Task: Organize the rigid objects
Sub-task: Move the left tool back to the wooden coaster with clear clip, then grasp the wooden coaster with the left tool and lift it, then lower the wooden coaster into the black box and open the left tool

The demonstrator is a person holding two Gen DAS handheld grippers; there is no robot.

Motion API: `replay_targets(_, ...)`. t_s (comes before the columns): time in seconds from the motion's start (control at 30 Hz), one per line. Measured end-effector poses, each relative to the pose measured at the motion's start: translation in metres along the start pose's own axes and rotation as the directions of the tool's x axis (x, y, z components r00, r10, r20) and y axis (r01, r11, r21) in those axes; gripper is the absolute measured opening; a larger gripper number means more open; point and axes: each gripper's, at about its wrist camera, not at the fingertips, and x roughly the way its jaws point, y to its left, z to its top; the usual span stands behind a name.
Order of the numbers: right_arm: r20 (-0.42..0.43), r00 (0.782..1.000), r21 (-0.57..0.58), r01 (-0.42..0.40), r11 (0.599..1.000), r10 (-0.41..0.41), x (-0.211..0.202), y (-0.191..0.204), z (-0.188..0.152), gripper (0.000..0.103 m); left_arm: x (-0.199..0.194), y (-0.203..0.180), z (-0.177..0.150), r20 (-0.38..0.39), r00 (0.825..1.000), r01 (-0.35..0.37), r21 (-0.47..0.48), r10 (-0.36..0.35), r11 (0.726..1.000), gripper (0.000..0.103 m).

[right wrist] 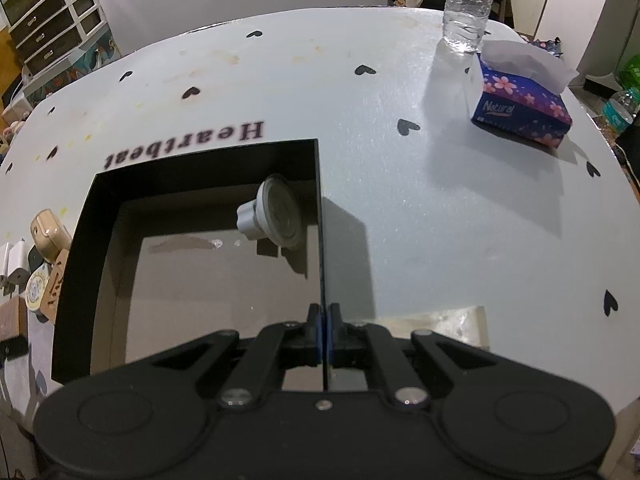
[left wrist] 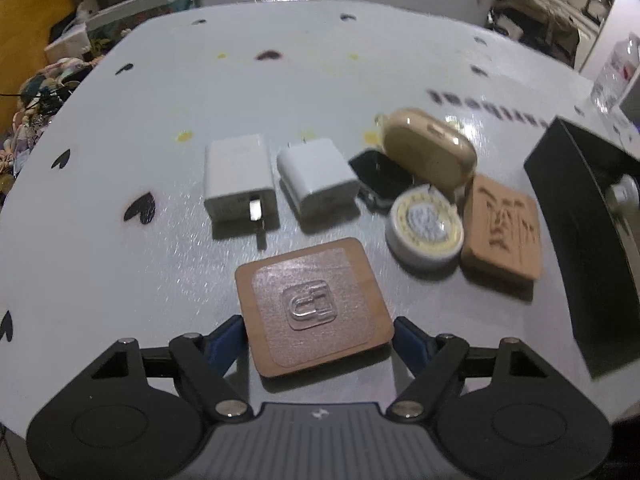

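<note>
In the left wrist view my left gripper [left wrist: 318, 340] stands open around a brown square pad with a clear adhesive hook [left wrist: 312, 306]; its blue fingertips [left wrist: 224, 344] flank the pad's near edge. Beyond lie two white chargers [left wrist: 238, 178] [left wrist: 316, 178], a black device [left wrist: 380, 178], a gold case [left wrist: 430, 148], a round white tin [left wrist: 426, 232] and a carved brown block [left wrist: 502, 228]. In the right wrist view my right gripper [right wrist: 323, 330] is shut on the right wall of the black box [right wrist: 320, 216]. A grey suction-cup knob [right wrist: 274, 216] lies inside.
A water bottle [right wrist: 468, 4] and a blue tissue box [right wrist: 522, 100] stand at the table's far right. The black box also shows at the right of the left wrist view [left wrist: 568, 216]. Shelves and clutter lie beyond the table's far left edge.
</note>
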Motion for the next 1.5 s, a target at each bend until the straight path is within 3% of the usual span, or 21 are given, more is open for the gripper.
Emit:
replay_targets(0.23, -0.003, 1.0, 0.001, -0.001, 1.0, 0.001, 0.001, 0.0, 0.0, 0.003, 0.011, -0.008, 0.013, -0.038, 0.994, -0.106, -0.109, 0.102, 0.988, 0.089)
replay_targets(0.37, -0.005, 1.0, -0.002, -0.003, 1.0, 0.003, 0.001, -0.001, 0.0, 0.003, 0.016, -0.013, 0.024, -0.033, 0.99, -0.143, -0.16, 0.139, 0.977, 0.089)
replay_targets(0.53, -0.007, 1.0, -0.007, -0.004, 1.0, 0.004, 0.002, 0.0, 0.001, 0.003, 0.012, -0.015, 0.027, -0.02, 0.993, -0.122, -0.131, 0.12, 0.984, 0.075)
replay_targets(0.7, -0.008, 1.0, -0.01, -0.008, 1.0, 0.008, 0.002, -0.001, 0.0, 0.003, 0.009, -0.015, 0.025, -0.034, 0.993, -0.121, -0.127, 0.117, 0.985, 0.075)
replay_targets(0.9, -0.008, 1.0, -0.016, -0.01, 1.0, 0.01, 0.001, -0.001, 0.0, 0.003, -0.018, -0.023, 0.035, 0.009, 0.994, -0.107, -0.126, 0.109, 0.986, 0.075)
replay_targets(1.07, -0.008, 1.0, -0.022, -0.013, 1.0, 0.012, 0.001, 0.0, 0.0, 0.003, -0.048, -0.049, 0.06, 0.062, 0.996, -0.057, -0.097, 0.063, 0.994, 0.075)
replay_targets(1.23, -0.008, 1.0, -0.019, -0.014, 1.0, 0.014, 0.001, -0.001, 0.0, 0.003, -0.066, -0.087, 0.085, 0.116, 0.993, 0.04, -0.066, -0.032, 0.997, 0.075)
replay_targets(1.5, -0.007, 1.0, -0.023, -0.014, 1.0, 0.014, 0.001, -0.001, 0.0, 0.003, -0.065, -0.167, 0.105, 0.081, 0.972, 0.222, -0.004, -0.221, 0.975, 0.075)
